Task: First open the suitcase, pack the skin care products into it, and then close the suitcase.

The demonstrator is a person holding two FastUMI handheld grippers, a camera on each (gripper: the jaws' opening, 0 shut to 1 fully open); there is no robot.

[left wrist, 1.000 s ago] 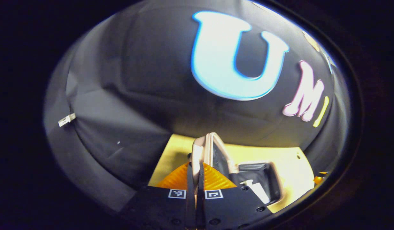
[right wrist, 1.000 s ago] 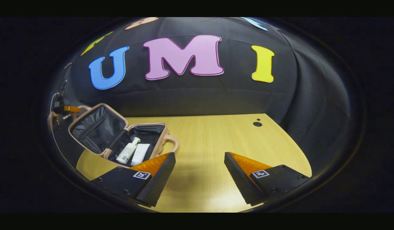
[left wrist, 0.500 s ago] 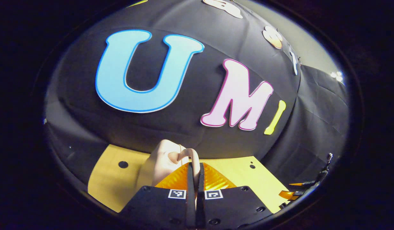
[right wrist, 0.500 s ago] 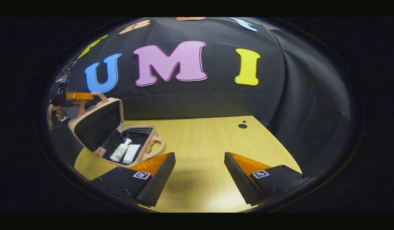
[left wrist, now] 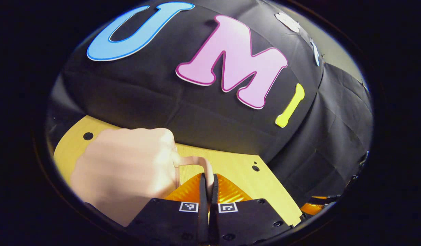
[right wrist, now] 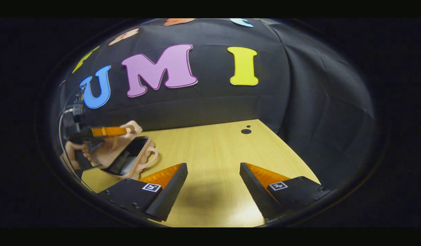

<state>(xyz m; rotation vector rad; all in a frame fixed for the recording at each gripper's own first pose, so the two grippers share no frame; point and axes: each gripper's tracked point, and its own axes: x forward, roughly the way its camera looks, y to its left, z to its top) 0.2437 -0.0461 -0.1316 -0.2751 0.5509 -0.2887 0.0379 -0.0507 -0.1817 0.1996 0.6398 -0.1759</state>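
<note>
The pink suitcase point(right wrist: 123, 158) lies at the table's left side, its lid tilted low over the base with a narrow gap left. My left gripper point(right wrist: 109, 131) is shut on the lid's handle point(right wrist: 133, 129). In the left gripper view the lid's pink outer shell point(left wrist: 121, 171) spreads out to the left, and the thin handle loop point(left wrist: 196, 162) runs into my shut left gripper point(left wrist: 208, 177). The skin care products are hidden inside, under the lid. My right gripper point(right wrist: 213, 172) hovers open over bare table to the right of the case, with nothing between its fingers.
The wooden table point(right wrist: 213, 147) has small round holes point(right wrist: 246, 131) near its back right corner and another hole point(left wrist: 88, 136) at the far left. A hand point(right wrist: 72, 153) holds the left gripper. Black cloth walls close the back and right sides.
The left gripper swung the lid over and down by its handle, from standing open to almost shut. The products went out of sight under it. The right gripper stayed open, drifting slightly right.
</note>
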